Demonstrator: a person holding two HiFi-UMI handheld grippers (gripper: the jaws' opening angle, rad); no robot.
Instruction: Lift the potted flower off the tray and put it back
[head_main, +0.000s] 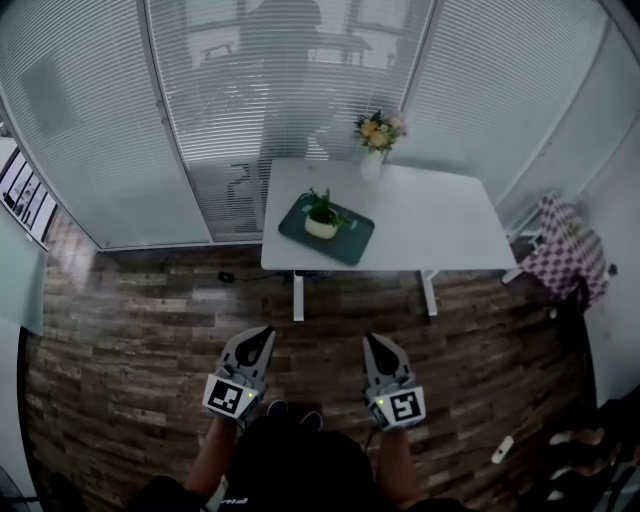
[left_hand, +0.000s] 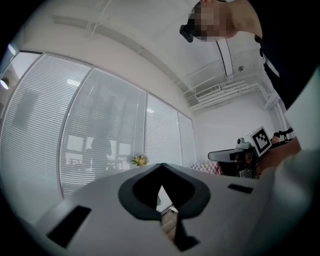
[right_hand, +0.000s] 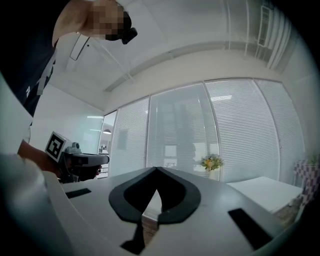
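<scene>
The potted flower (head_main: 321, 216), a small green plant in a white pot, stands on a dark green tray (head_main: 352, 243) at the left of a white table (head_main: 440, 225). I stand well back from the table on the wooden floor. My left gripper (head_main: 264, 334) and right gripper (head_main: 371, 342) are held side by side, level, low in the head view, both shut with nothing between the jaws. In the left gripper view, the left gripper (left_hand: 161, 166) has its jaws closed to a point. The right gripper (right_hand: 157, 169) looks the same in its own view. Neither gripper view shows the pot.
A white vase of yellow and pink flowers (head_main: 377, 139) stands at the table's back edge, also the flowers (right_hand: 211, 162) in the right gripper view. Glass walls with blinds (head_main: 90, 120) run behind the table. A checked cloth seat (head_main: 566, 255) sits right of it.
</scene>
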